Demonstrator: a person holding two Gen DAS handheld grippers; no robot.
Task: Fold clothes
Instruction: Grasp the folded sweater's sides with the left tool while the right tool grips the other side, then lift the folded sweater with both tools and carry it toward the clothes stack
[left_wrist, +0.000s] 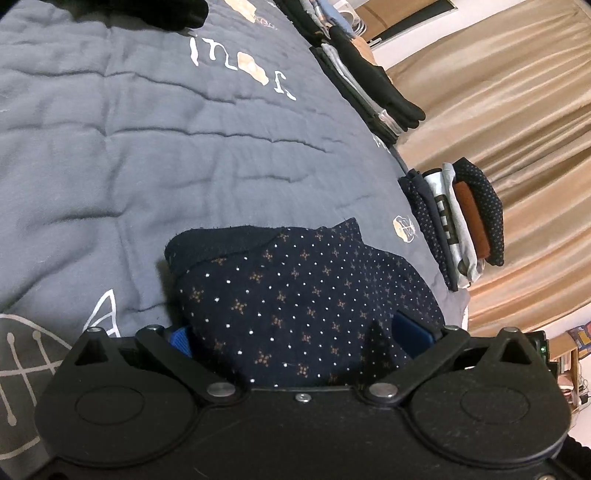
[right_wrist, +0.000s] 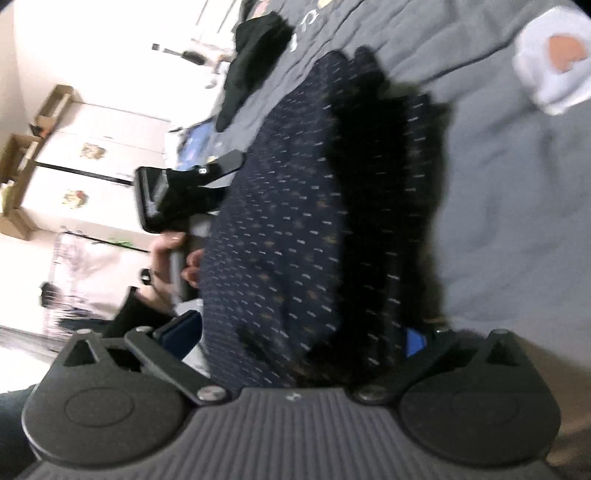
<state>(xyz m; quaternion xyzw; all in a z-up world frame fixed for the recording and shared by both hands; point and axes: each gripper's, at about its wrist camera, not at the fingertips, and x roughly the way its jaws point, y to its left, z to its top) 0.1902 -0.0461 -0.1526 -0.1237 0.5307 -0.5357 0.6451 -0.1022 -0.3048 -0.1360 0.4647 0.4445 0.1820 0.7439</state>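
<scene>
Currently held: one navy dotted garment (left_wrist: 295, 295), lower centre of the left view, bunched over the grey quilt (left_wrist: 110, 147). My left gripper (left_wrist: 301, 336) has cloth filling its wide-set blue pads; whether it pinches, I cannot tell. My right gripper (right_wrist: 295, 339), likewise wide, has the same fabric between its fingers. Folded stacks (left_wrist: 458, 221) at right edge. Step, judged: carrying or laying a fold; next calls for level, matched hands. Quilt lettering upside down, unreadable.

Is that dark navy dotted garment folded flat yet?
No. The dark navy dotted garment is bunched up between both grippers' fingers, above the grey quilt.
</scene>
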